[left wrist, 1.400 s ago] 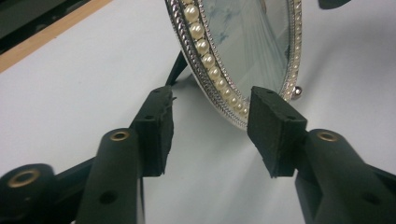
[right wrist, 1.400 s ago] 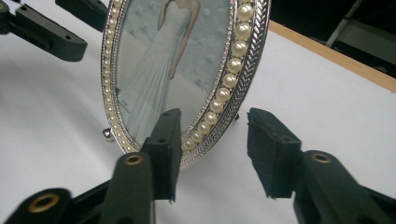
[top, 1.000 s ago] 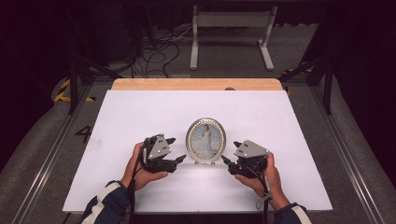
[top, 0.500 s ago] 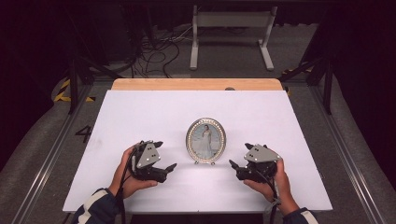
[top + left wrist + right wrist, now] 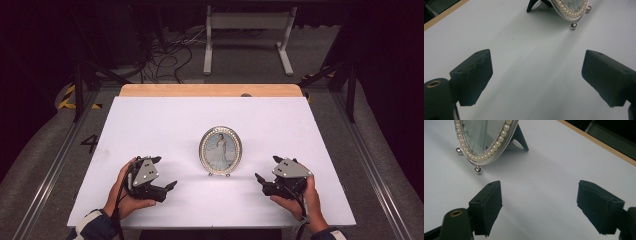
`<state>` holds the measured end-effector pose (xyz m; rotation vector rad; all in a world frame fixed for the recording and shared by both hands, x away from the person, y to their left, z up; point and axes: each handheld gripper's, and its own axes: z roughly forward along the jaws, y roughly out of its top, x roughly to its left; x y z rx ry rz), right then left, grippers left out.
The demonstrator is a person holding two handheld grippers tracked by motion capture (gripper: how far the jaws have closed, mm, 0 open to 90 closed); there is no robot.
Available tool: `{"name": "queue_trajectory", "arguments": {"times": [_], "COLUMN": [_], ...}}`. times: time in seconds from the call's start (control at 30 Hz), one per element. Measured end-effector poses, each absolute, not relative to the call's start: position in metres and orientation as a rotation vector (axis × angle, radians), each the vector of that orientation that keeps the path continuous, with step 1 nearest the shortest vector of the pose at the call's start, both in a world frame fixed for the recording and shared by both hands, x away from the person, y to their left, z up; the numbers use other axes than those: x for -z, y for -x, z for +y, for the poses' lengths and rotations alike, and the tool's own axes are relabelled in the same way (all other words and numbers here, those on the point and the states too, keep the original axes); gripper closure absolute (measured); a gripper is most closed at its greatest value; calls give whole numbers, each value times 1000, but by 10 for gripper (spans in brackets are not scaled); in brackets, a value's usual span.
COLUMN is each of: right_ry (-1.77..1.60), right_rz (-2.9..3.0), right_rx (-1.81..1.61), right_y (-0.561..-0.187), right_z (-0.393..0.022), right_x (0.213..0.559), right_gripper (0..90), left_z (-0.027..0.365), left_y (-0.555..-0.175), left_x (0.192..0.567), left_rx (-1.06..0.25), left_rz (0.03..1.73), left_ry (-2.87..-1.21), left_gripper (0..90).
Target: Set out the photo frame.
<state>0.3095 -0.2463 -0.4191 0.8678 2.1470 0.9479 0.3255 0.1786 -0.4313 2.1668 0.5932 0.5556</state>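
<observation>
Currently:
1. Oval photo frame (image 5: pixel 220 150) stands upright mid-table on the white sheet (image 5: pixel 165 120), on ball feet with a back strut; it holds a portrait of a standing person
2. Left gripper (image 5: pixel 162 186) is left and near of the frame, apart from it; its jaws have just been opening, now wide, nothing between them
3. Right gripper (image 5: pixel 264 175) is right and near of the frame, apart from it; its jaws have just been opening, now wide, nothing held
4. Both gripper views show only bare sheet between the jaws, frame edge beyond

Oval photo frame (image 5: pixel 220 150) upright between 2 grippers — left gripper (image 5: pixel 167 188), right gripper (image 5: pixel 261 179) apart.
</observation>
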Motion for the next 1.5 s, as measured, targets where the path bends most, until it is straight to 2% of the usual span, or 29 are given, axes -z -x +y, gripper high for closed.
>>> {"name": "queue_trajectory", "arguments": {"times": [0.33,0.73,1.13,1.5], "right_ry": [-900,-950,-1001,-1033], "right_rz": [2127,2060,2026,2020], "right_rx": [-954,-952,-964,-970], "right_y": [-307,-299,-292,-291], "right_z": [-261,-286,-304,-306], "right_x": [422,431,439,444], "right_gripper": [197,185,170,157], "left_z": [201,233,270,274], "left_y": [-320,-315,-306,-305], "left_x": [436,445,456,459], "left_rx": [-590,-527,-538,-540], "left_rz": [646,729,810,821], "left_ry": [-2146,-2059,-2054,-2080], "left_gripper": [77,66,60,60]}}
